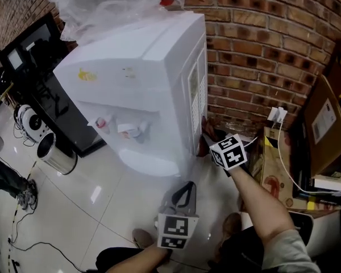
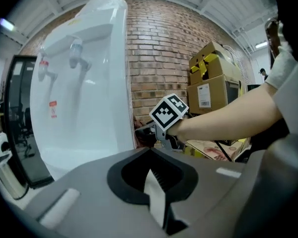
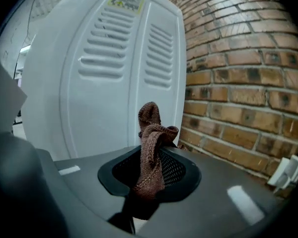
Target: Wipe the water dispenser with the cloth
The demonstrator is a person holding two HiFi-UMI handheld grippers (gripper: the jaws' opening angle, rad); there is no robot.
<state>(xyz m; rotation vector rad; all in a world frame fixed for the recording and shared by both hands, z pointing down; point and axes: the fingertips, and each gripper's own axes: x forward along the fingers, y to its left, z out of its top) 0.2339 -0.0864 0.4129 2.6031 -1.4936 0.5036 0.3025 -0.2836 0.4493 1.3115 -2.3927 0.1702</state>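
Two grippers. The right gripper point(image 3: 148, 171) is nearer, its jaws clamped on the knitted brown cloth point(image 3: 150, 128). The tall white plastic water dispenser point(image 3: 104, 78) has its vented side at 12 o'clock, close ahead, long axis vertical. Left gripper point(image 2: 156, 187) is closed and empty, with the dispenser at 10 o'clock.

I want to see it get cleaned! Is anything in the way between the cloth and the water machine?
Nothing visible is. The right gripper holds the brown cloth, and only open air lies between it and the water dispenser, on its vented side. The brick wall stands off to the right.
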